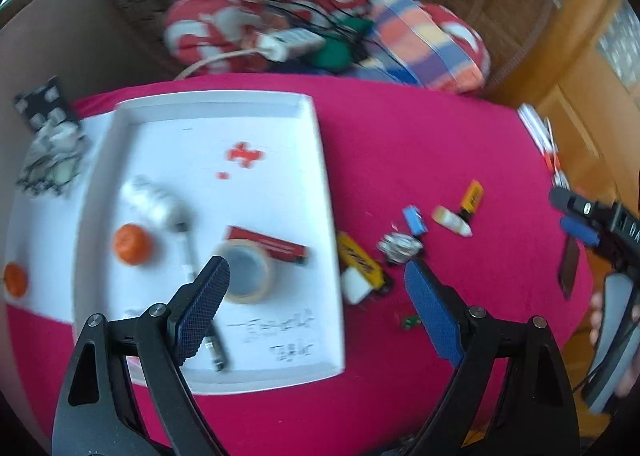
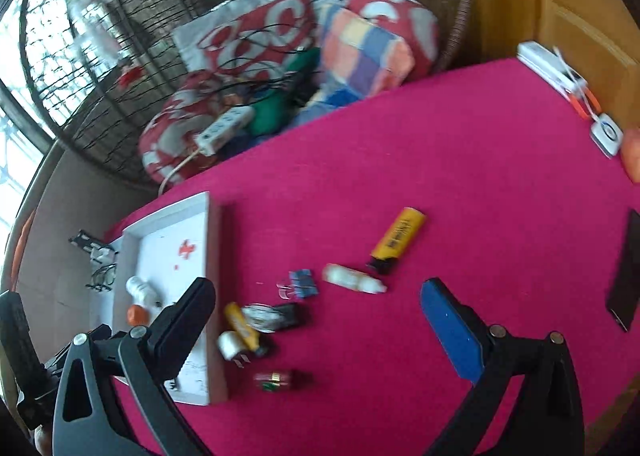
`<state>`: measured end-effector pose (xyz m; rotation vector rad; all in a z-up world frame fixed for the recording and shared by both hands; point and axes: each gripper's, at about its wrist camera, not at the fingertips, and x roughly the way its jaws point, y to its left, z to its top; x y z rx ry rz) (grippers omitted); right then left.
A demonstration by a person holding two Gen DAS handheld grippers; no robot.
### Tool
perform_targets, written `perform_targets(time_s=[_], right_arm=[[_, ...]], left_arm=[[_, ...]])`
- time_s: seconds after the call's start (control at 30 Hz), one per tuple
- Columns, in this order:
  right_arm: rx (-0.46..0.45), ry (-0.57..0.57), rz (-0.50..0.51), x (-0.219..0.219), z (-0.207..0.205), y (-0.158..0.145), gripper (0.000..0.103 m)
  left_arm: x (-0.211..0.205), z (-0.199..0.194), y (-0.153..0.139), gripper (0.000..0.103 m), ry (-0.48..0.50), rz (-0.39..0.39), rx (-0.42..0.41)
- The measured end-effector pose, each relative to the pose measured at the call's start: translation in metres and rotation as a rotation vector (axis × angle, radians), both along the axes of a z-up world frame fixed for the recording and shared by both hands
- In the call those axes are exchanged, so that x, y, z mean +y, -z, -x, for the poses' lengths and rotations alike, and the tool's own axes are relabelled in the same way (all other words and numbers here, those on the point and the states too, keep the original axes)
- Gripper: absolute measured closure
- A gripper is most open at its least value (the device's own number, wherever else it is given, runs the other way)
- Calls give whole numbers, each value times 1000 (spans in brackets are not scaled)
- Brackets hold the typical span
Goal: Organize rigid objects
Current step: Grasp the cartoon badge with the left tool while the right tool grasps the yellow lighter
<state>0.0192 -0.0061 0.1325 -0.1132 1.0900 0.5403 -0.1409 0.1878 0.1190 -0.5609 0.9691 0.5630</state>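
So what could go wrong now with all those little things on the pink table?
1. The yellow lighter, small white bottle and blue binder clip lie close together, so the open right hand-held gripper might knock one while grabbing another.
2. The yellow battery and white plug touch the white tray's rim, leaving little finger room.
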Motion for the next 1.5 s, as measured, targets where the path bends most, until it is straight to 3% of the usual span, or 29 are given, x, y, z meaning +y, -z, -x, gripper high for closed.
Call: perform_targets(time_s=[0.33, 0.5, 0.57, 0.77, 0.83, 0.9, 0.97, 1.03, 1.27, 1.5], right_arm=[[1, 82, 28, -66, -19, -6, 0], [6, 152, 34, -102, -31, -9, 0], [8, 171, 37, -112, -36, -9, 0], [26, 204, 38, -131, -48, -6, 0], [32, 197, 39, -131, -49, -5, 0], [34, 183, 43, -129, -51, -3, 0], [42, 167, 48, -126, -53, -1, 0], [49, 151, 54, -122, -55, 2, 0], [69, 87, 74, -99, -66, 13, 0], [159, 30, 117, -50, -91, 52, 0]], left_arm=[[-37, -89, 42, 13, 238, 8, 126], [-34, -114, 56, 14, 230, 25, 148], [-32, -119, 61, 24, 216, 26, 162], [-36, -131, 75, 26, 213, 10, 206], [-35, -132, 80, 33, 200, 22, 212], [-33, -132, 82, 33, 182, 25, 209], [-30, -130, 84, 51, 168, 40, 203], [-27, -129, 84, 57, 158, 50, 191], [-28, -112, 73, 57, 144, 66, 132], [-32, -87, 23, 57, 96, 50, 37]])
